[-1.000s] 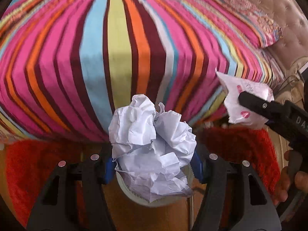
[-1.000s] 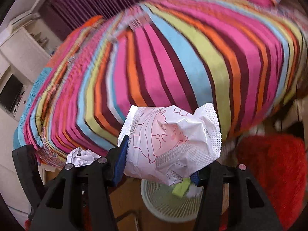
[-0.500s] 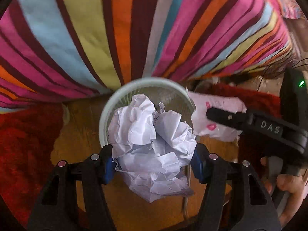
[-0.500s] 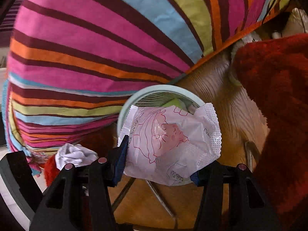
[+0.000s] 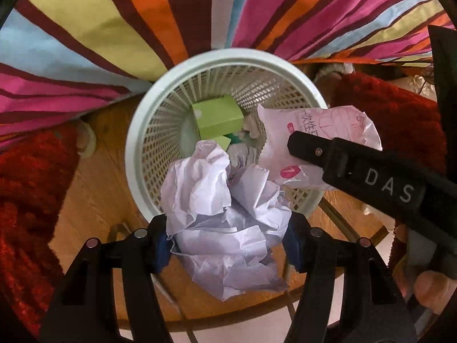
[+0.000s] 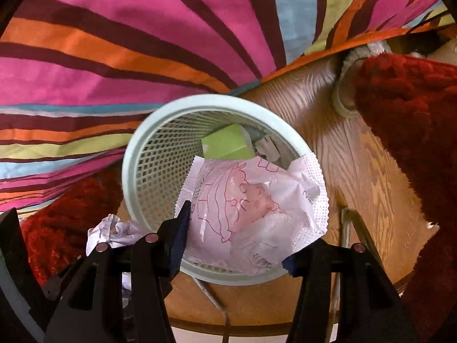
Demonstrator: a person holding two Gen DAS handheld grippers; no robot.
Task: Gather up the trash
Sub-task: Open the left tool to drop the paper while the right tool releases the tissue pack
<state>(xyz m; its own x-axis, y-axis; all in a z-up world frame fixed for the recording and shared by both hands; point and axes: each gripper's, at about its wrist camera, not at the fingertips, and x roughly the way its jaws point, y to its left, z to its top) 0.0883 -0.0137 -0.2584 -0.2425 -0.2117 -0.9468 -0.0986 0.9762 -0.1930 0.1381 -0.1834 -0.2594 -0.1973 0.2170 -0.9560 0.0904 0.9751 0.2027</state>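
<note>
Left wrist view: both claws hold trash over the bin mouth, pointing steeply down.
Left gripper (image 5: 228, 245) is clamped on crumpled paper (image 5: 225, 214), which hangs above the wastebasket's (image 5: 134, 154) near rim, opening just ahead. Right gripper (image 6: 234, 245) pinches the printed wrapper (image 6: 257, 208) squarely over the opening, so right looks better placed to drop first.

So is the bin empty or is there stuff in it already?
Not empty. Through the white mesh bin's open top, a green box and some scraps lie at the bottom. How full, cannot tell.
</note>
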